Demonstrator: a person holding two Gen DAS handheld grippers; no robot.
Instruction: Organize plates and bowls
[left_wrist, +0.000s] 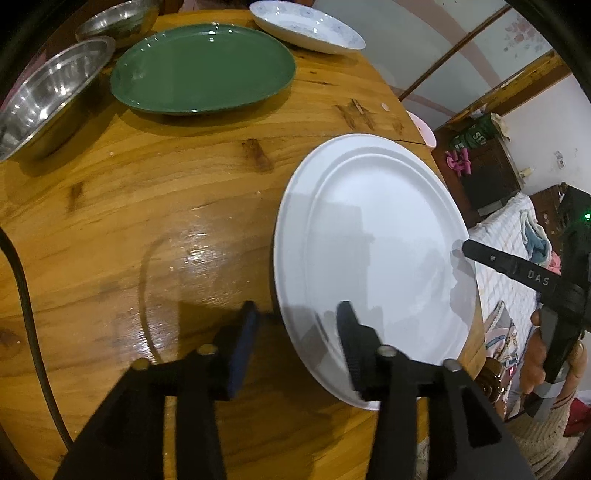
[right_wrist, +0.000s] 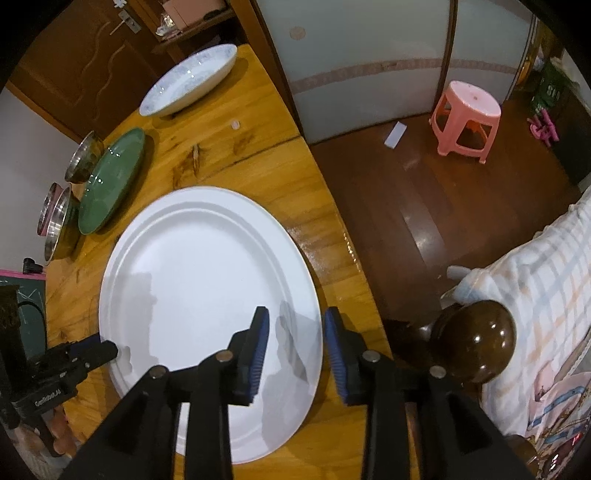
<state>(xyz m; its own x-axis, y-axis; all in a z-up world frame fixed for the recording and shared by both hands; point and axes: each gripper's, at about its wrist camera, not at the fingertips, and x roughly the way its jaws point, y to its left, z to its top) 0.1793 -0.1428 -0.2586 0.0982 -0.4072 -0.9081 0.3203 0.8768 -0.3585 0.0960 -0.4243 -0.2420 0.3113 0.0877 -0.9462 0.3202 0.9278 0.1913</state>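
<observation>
Two grippers sit on opposite rims of the big white plate (right_wrist: 207, 295), which lies flat on the wooden table (left_wrist: 147, 221) near its edge. Our left gripper (left_wrist: 297, 314) straddles the plate's rim with the jaws parted, no pad pressing on it. Our right gripper (right_wrist: 297, 325) straddles the opposite rim the same way, pads clear of it. Beyond the white plate we've got two steel bowls (left_wrist: 48, 99), then a green plate (left_wrist: 203, 68), then a floral white plate (left_wrist: 306, 26) furthest right.
</observation>
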